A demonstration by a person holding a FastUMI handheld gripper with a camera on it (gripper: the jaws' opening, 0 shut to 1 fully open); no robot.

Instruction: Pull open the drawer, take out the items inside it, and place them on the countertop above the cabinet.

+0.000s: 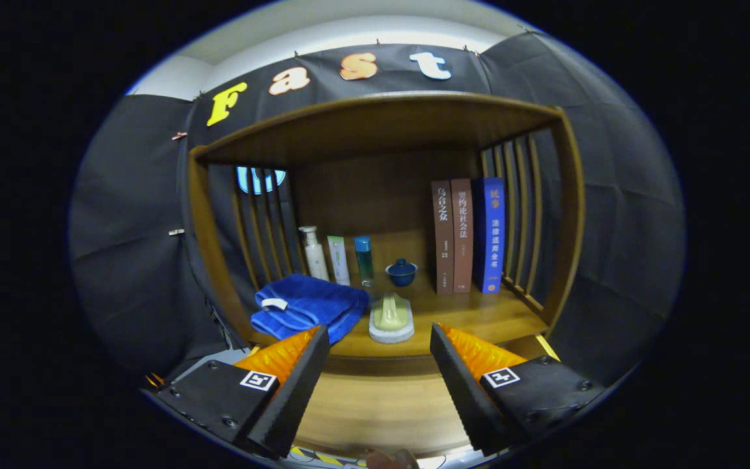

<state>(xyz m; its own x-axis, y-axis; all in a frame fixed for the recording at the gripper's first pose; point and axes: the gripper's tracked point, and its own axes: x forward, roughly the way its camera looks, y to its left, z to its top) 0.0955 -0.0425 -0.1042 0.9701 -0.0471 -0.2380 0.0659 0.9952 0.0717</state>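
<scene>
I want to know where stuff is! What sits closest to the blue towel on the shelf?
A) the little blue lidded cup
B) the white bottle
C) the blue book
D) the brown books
B: the white bottle stands just behind the blue towel, while the open gripper holds nothing.

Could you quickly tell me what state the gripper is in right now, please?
Gripper: open, holding nothing, fingers spread before the cabinet.
</scene>
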